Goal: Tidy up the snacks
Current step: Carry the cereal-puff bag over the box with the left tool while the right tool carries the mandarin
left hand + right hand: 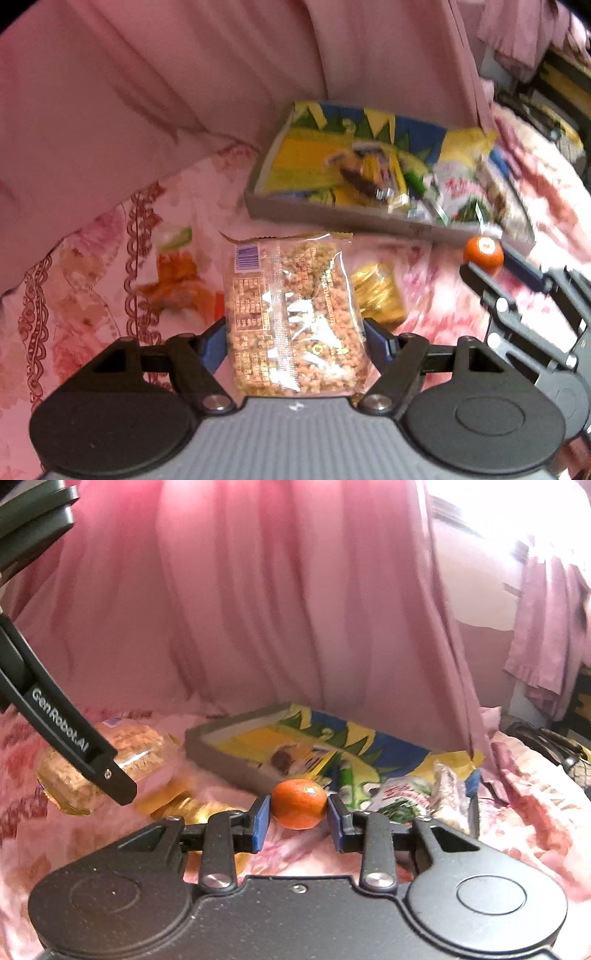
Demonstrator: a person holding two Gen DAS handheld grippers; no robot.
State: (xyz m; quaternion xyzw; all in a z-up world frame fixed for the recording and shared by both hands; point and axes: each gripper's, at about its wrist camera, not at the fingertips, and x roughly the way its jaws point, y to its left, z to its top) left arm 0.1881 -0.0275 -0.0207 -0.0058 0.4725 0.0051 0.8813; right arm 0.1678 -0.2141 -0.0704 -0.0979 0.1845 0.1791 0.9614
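Observation:
My left gripper (295,341) is shut on a clear bag of puffed grain snack (295,314), held above the pink floral bedspread. My right gripper (298,812) is shut on a small orange tangerine (299,803); the tangerine also shows at the right of the left wrist view (483,254). A shallow grey cardboard tray (332,216) with a yellow, blue and green lining lies ahead, also in the right wrist view (229,764). Several snack packets (461,184) lie in its right half. A gold-wrapped snack (376,295) and an orange packet (173,273) lie on the bedspread.
A pink curtain (258,609) hangs behind the tray. The left gripper's arm (74,738) crosses the left of the right wrist view, with the grain bag (92,768) behind it. Dark objects (546,742) lie at the far right by the bed edge.

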